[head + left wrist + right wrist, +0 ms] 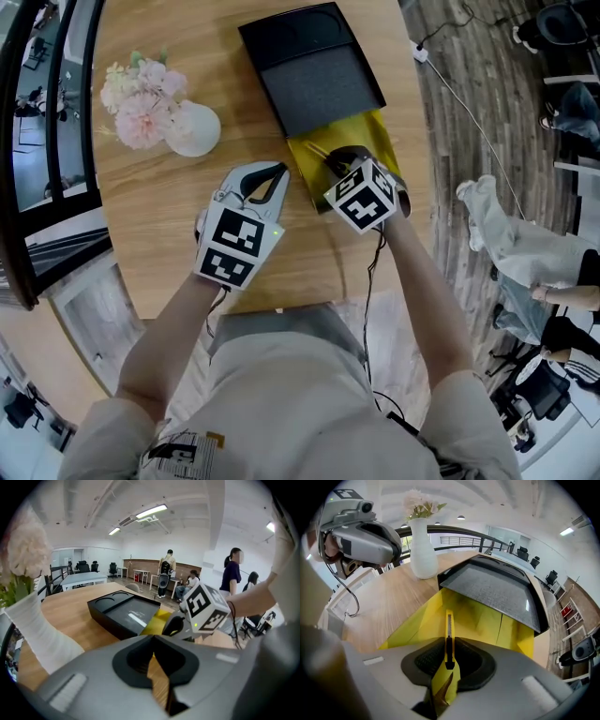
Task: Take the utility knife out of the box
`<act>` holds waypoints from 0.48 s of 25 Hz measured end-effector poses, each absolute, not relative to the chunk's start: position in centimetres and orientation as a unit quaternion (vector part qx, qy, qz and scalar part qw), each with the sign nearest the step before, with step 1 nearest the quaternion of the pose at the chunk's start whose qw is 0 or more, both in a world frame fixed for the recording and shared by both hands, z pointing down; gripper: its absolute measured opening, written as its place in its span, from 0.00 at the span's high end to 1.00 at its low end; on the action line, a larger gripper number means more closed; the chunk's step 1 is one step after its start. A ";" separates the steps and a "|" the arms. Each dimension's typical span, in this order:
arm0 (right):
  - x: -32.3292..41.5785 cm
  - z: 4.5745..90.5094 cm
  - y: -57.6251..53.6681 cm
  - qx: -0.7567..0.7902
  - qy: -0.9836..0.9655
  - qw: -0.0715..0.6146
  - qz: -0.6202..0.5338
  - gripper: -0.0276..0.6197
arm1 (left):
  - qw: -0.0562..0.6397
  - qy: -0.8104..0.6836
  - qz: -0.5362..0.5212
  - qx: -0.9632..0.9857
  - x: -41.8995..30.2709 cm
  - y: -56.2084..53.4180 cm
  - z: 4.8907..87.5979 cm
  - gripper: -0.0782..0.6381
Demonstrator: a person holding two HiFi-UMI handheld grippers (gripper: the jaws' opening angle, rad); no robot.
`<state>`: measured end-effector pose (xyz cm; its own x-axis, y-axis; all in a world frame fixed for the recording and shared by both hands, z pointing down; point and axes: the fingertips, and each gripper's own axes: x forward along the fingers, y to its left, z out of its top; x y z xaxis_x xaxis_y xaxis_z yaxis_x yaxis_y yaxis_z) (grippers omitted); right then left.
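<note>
A yellow utility knife (448, 632) with a black slider stands on edge in the yellow inner tray (487, 620) of the box. My right gripper (449, 645) reaches down into the tray, and its jaws hold the knife's near end. In the head view the right gripper (336, 161) is over the tray's near part (309, 155). The black lid part (314, 70) lies beyond, across the tray's far end. My left gripper (279, 171) rests on the wooden table just left of the tray. Its jaws are together with nothing held (153, 641).
A white vase (192, 128) with pink flowers (136, 94) stands on the table to the far left of the box. The round table's edge (420, 187) runs close by the box's right side. A cable hangs from the right gripper. People sit and stand beyond the table.
</note>
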<state>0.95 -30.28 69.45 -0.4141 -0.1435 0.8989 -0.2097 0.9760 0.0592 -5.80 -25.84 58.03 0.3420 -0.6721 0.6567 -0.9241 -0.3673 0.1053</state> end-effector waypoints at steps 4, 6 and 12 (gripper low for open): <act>1.4 67.3 -31.0 0.124 -0.846 0.518 0.020 0.85 | 0.231 -0.510 0.264 0.785 -5.4 -25.5 57.3 0.89; 1.7 65.6 -31.3 0.136 -0.850 0.508 0.018 0.85 | 0.225 -0.514 0.260 0.786 -5.3 -25.4 56.2 0.89; 2.7 58.7 -32.4 0.181 -0.868 0.462 0.010 0.85 | 0.185 -0.524 0.239 0.796 -4.6 -26.2 51.0 0.89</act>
<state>2.73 -32.35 58.73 -0.5077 -0.3040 0.8061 -0.3230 0.9346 0.1490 -4.59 -26.22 51.01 0.3367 -0.7459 0.5747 -0.9227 -0.3830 0.0437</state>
